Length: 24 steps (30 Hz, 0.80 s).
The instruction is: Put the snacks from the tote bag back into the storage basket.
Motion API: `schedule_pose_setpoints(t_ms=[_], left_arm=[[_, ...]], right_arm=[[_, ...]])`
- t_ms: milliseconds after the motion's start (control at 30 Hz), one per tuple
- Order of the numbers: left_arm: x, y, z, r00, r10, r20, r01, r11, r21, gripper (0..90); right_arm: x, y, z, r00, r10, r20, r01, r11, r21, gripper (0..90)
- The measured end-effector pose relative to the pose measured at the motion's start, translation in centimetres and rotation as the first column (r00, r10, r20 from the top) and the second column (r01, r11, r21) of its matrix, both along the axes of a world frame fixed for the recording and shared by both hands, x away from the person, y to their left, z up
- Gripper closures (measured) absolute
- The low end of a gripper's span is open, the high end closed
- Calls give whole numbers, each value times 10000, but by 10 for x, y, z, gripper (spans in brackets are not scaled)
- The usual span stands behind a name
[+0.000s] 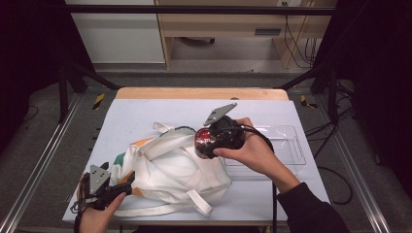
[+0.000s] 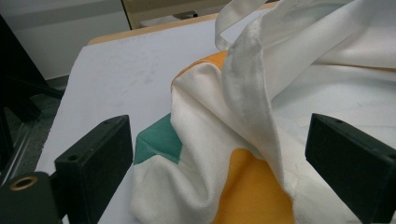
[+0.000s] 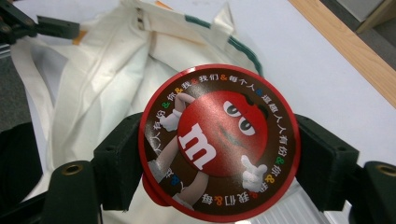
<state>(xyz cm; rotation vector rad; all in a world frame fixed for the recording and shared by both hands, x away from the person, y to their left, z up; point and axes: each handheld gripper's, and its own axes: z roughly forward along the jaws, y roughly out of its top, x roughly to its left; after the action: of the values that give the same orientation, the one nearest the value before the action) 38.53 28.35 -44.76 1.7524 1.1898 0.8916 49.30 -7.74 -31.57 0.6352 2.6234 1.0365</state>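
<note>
The left gripper [image 2: 224,154] has its two black jaws spread wide, one at the lower left and one at the lower right. Between them lies the edge of a white cloth bag [image 2: 205,154] with a green patch [image 2: 159,142] and an orange patch [image 2: 247,186] printed on it. A white strap [image 2: 250,79] of the bag runs up from between the jaws toward the top. Neither jaw presses the fabric. The bag rests on a pale tabletop [image 2: 121,74] with a wooden far edge [image 2: 154,28].
</note>
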Motion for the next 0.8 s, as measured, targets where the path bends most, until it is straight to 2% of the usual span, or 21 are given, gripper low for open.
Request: schedule_pose_setpoints(t_ms=[333,400,533,700,800], left_arm=[[-3,2,-1,10000,54,10,-54,10000,15,64],[-2,2,-2,10000,66,-42,-66,10000,-31,57],[0,2,-3,9999,84,-61,-84,10000,-51,55],[0,1,-2,10000,44,-11,-44,9999,-129,55],[-1,0,-2,10000,-13,8,13,10000,15,55]], right_arm=[[7,-41,-8,9994,-308,-143,304,9991,-311,259],[8,-50,-8,9987,-461,-229,456,9988,-188,259],[11,-68,-9,9985,-426,-340,421,9990,-139,259],[17,-88,-20,9979,-542,-343,535,9984,-205,259],[21,-99,-27,9951,-894,-428,887,9959,-184,259]])
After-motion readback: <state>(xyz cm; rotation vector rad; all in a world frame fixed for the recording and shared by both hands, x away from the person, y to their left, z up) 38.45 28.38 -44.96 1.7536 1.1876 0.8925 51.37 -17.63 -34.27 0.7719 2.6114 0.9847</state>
